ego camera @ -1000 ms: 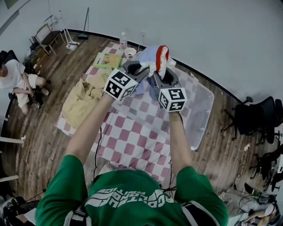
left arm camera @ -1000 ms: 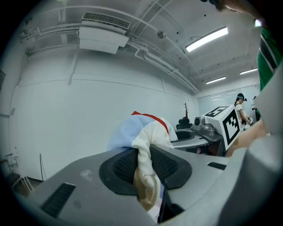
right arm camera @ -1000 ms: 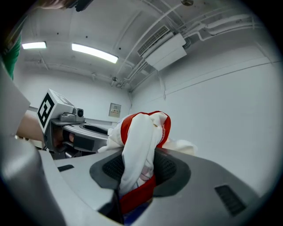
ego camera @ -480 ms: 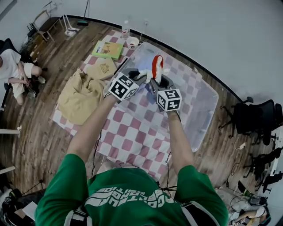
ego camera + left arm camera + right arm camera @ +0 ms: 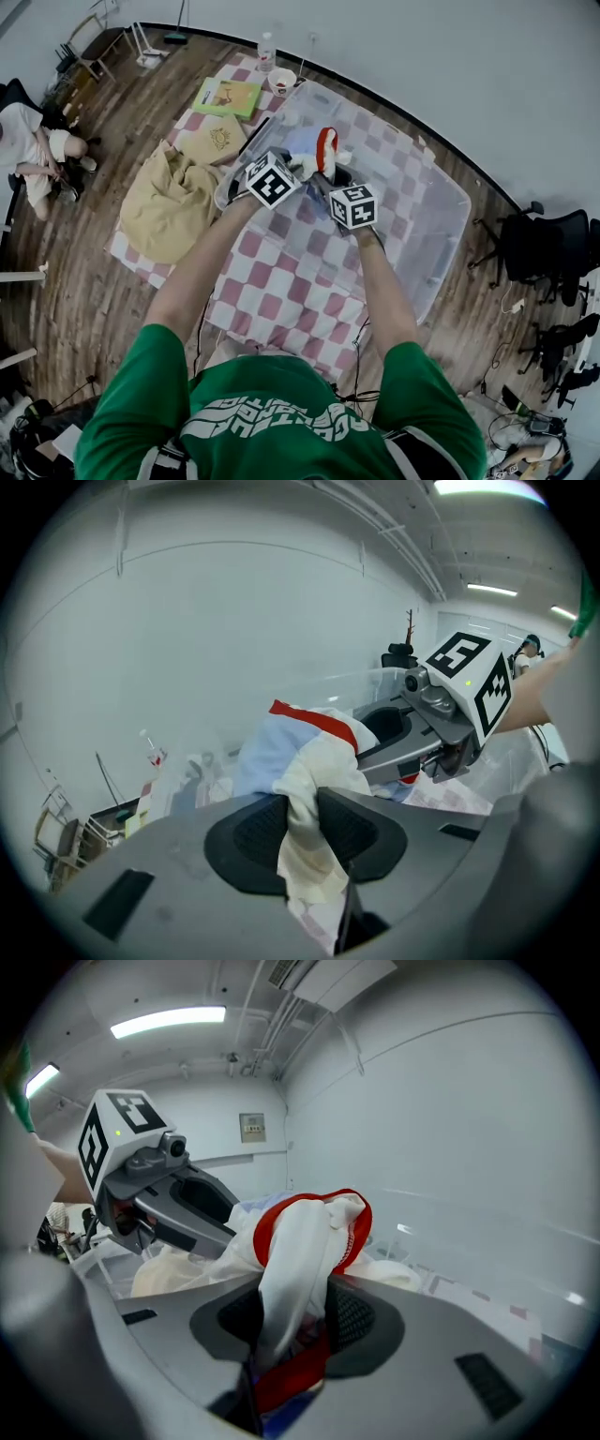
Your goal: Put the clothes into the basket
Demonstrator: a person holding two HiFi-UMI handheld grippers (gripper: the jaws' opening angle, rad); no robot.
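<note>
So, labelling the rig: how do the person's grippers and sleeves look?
The left gripper and right gripper are grey with dark textured pads, each bearing a white cube with black square markers. Short green sleeves; white lettering on the shirt.

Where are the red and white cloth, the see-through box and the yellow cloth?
red and white cloth [image 5: 324, 150]: head view, on its red band.
box [image 5: 439, 246]: head view, on its bare right wall.
yellow cloth [image 5: 169, 202]: head view, on its crumpled middle.
</note>
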